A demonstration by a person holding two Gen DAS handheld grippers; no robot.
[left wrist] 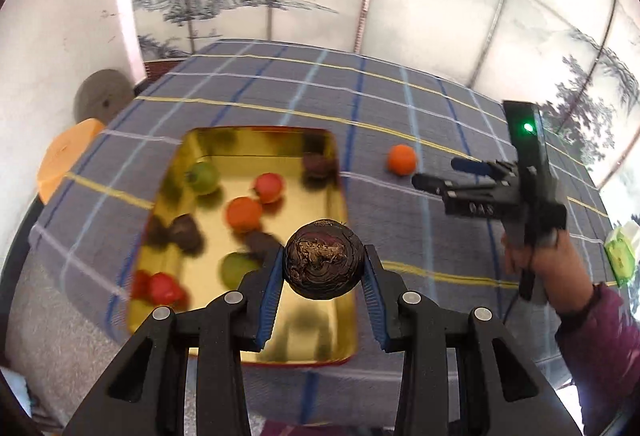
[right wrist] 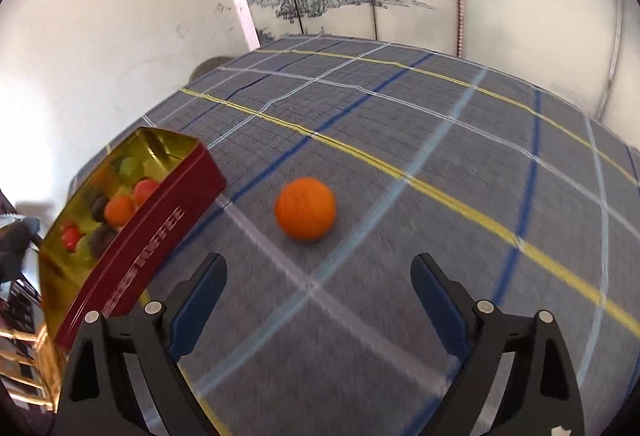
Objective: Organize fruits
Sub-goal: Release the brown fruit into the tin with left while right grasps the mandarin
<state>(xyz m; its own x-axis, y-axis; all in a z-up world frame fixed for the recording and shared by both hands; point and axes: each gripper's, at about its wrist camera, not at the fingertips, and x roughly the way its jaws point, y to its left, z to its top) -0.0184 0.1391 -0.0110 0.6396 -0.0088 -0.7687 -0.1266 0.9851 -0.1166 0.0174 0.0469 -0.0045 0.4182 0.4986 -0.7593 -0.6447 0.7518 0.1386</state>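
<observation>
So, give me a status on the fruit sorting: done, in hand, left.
Done: several fruits, red, green, orange and dark ones, already lie in the gold tin. In hand: the left gripper is shut on a dark round fruit above the tin. Left: one orange fruit on the checked cloth, with the open right gripper pointed at it.

Gold tin: shiny metal inside, mirror-like, with glossy dark red walls outside. Checked tablecloth on the tabletop: woven cloth, matt, a little rough. Dark round fruit: rough, fibrous, dull skin. Orange fruit: smooth, matt, faintly ribbed. Left gripper: matt black plastic, ribbed blue pads, small metal pins. Right gripper: same matt plastic.
</observation>
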